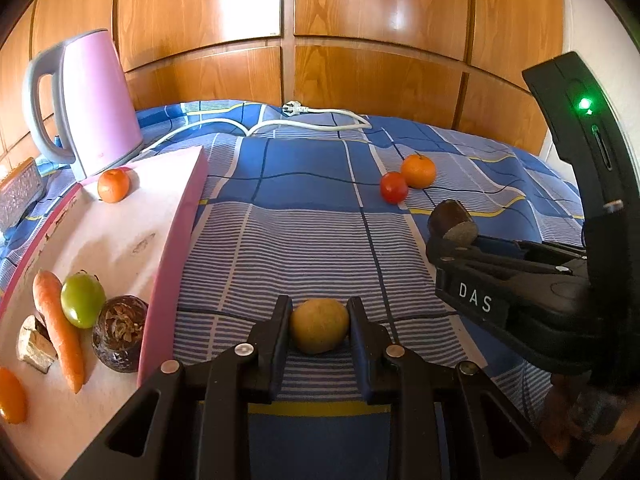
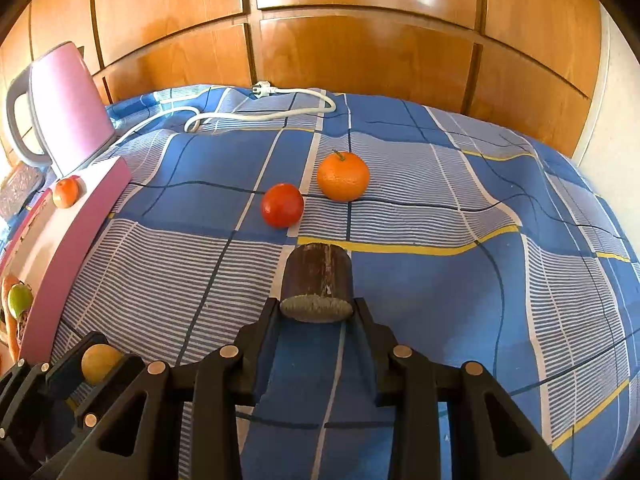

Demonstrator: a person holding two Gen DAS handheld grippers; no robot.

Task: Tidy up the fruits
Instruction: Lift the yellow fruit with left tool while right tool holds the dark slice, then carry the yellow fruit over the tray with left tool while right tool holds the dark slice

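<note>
Shiny brown wooden doors all along the back. Below them, a big blue checked cloth spread over everything, a bit bumpy. Hard to tell what lies under it.

At the far left corner of the cloth, a tall pink kettle, with its white cord lying loose along the far edge, not plugged in.

Along the left edge, a flat pink tray with a white floor. Looks like the place for gathering the food: already inside, a small orange at the far end, and at the near end a carrot, a green fruit, a dark round fruit cut open and a pale chunk, all bunched close.

Left hand-held gripper just beside the tray's right wall, closed partway round a yellow-brown round fruit, one finger on each side. Held by its fat middle, likely so as not to let it roll out. Probably headed for the tray next.

Right hand-held gripper near the middle of the cloth, squeezed on a dark brown stubby piece at its near cut end, with the rest poking forward.

Not yet picked up, near the middle, just past that piece: a big orange and a red fruit, almost touching.
</note>
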